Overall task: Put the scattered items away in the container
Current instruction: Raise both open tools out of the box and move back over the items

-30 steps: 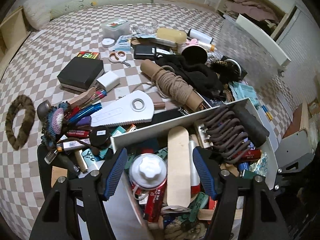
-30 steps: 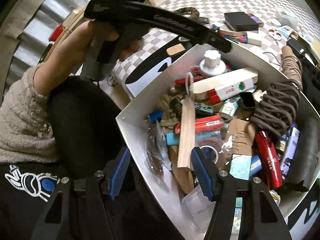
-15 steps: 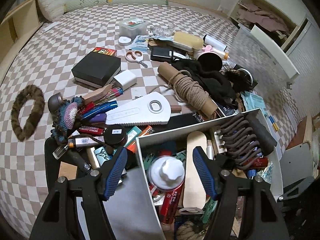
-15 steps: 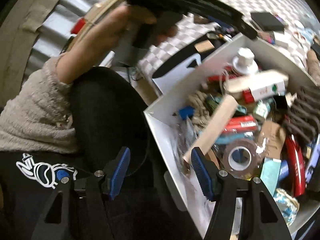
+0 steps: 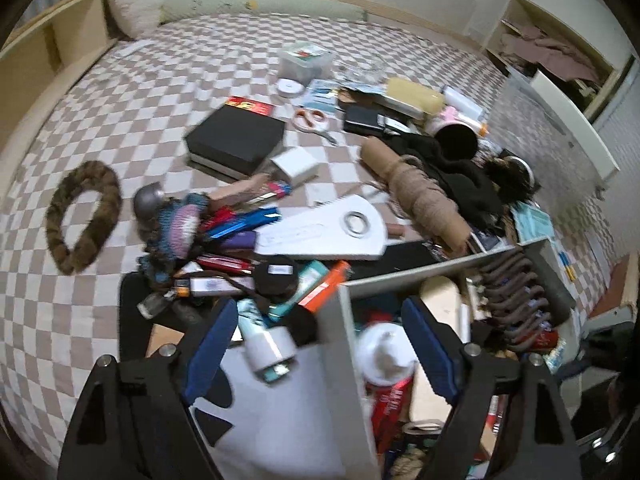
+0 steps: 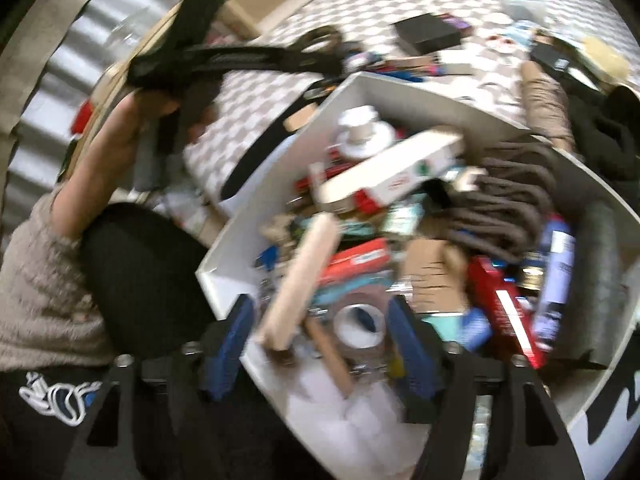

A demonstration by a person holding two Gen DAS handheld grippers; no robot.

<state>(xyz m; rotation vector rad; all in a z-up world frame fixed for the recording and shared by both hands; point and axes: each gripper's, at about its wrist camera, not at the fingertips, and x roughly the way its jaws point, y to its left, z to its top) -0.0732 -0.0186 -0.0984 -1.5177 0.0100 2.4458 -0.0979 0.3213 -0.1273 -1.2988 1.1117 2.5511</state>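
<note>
White cardboard container (image 5: 344, 364): an open box sitting at the near edge of the checkered bed, right of the loose pile; its corner wall rises between the left gripper's fingers.
Container contents: white-capped red spray can (image 5: 386, 364), flat pale wooden stick (image 6: 298, 284), roll of clear tape (image 6: 358, 326), dark brown coiled cord (image 6: 508, 204), white and red carton (image 6: 394, 174), all heaped together.
Left gripper (image 5: 316, 350): black frame with blue pads, jaws spread wide, pinching nothing; it straddles the container's near-left corner.
Right gripper (image 6: 320, 344): same build, jaws spread apart and empty, over the container's near rim, with the wooden stick's end and the tape roll between the pads.
Scattered pile: white flat fan-shaped plastic piece (image 5: 328, 228), blue pen (image 5: 244, 222), knitted multicolour pouch (image 5: 180, 226), round black jar (image 5: 278, 276), just beyond the container's left wall.
Further out: black square box (image 5: 236, 142), spool of brown twine (image 5: 424, 196), orange-handled scissors (image 5: 312, 120), brown furry ring (image 5: 82, 216) alone toward the bed's left edge.
Checkered bed (image 5: 132, 92): brown and white cover carrying everything.
Blur: the right wrist view is smeared, so small labels cannot be read.
</note>
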